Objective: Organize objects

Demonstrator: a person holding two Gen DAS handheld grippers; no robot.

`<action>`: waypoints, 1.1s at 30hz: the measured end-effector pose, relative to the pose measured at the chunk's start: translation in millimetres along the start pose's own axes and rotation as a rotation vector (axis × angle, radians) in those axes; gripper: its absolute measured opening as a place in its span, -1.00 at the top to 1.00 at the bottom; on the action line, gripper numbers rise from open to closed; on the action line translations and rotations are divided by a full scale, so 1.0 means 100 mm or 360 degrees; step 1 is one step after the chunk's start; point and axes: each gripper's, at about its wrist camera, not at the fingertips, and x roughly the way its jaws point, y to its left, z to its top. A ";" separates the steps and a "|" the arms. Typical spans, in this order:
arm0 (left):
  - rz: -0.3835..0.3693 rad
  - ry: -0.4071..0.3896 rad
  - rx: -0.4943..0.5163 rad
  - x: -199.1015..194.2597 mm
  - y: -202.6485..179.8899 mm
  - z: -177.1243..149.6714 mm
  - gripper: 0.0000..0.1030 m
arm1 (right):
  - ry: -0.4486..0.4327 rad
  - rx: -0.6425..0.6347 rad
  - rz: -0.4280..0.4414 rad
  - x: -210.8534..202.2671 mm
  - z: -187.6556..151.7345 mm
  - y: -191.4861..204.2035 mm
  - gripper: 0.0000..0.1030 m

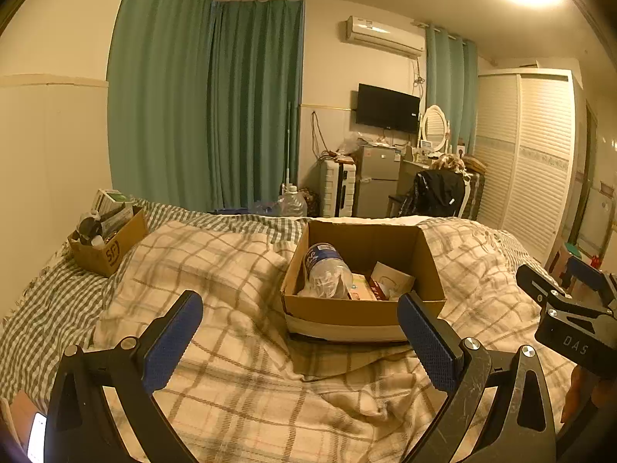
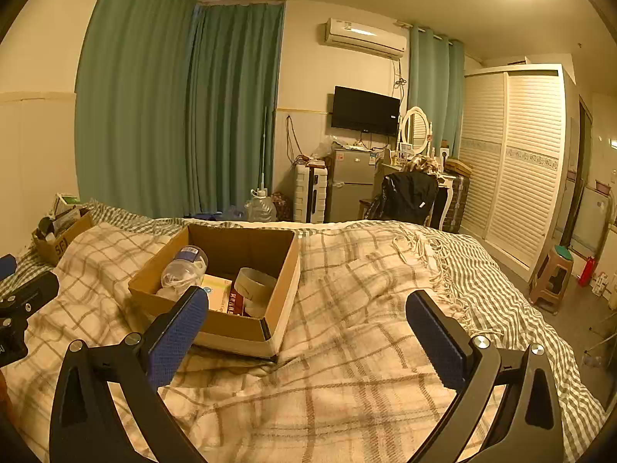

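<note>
An open cardboard box (image 1: 366, 310) sits on the plaid blanket in the middle of the bed; it also shows in the right wrist view (image 2: 246, 328). Inside lie a clear plastic bottle with a blue label (image 1: 327, 270) (image 2: 183, 268), a pale carton (image 2: 218, 295), a red pack (image 2: 235, 303) and a grey tape roll (image 2: 254, 281). My left gripper (image 1: 300, 308) is open and empty, just short of the box. My right gripper (image 2: 306, 305) is open and empty, to the right of the box. A smaller cardboard box (image 1: 110, 247) full of items stands at the far left.
The plaid blanket (image 1: 216, 270) is rumpled, over a checked sheet (image 2: 513, 293). Beyond the bed are green curtains, a water jug (image 1: 293, 202), a small fridge (image 1: 378, 179), a chair with a black jacket (image 2: 408, 195) and a wardrobe. A stool (image 2: 553, 277) stands at the right.
</note>
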 end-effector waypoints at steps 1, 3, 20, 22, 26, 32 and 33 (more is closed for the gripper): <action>-0.0001 0.0002 -0.0004 0.00 0.00 0.00 -1.00 | 0.0002 0.0000 0.0002 0.00 0.00 0.00 -0.99; 0.0001 0.0003 -0.0002 0.01 0.01 0.00 -1.00 | 0.0007 0.0000 0.0010 0.01 0.00 0.01 -0.99; 0.0012 0.0019 0.0021 0.01 -0.02 -0.03 -1.00 | 0.0014 -0.0013 0.0028 0.03 -0.04 0.06 -0.99; 0.0013 0.0020 0.0024 0.01 -0.03 -0.03 -1.00 | 0.0014 -0.0016 0.0026 0.03 -0.05 0.07 -0.99; 0.0012 0.0020 0.0019 0.01 -0.03 -0.03 -1.00 | 0.0016 -0.0014 0.0027 0.03 -0.05 0.07 -0.99; 0.0019 0.0009 0.0020 0.00 -0.03 -0.04 -1.00 | 0.0026 -0.0017 0.0027 0.04 -0.06 0.08 -0.99; 0.0016 0.0009 0.0024 0.01 -0.04 -0.04 -1.00 | 0.0029 -0.0017 0.0027 0.04 -0.06 0.07 -0.99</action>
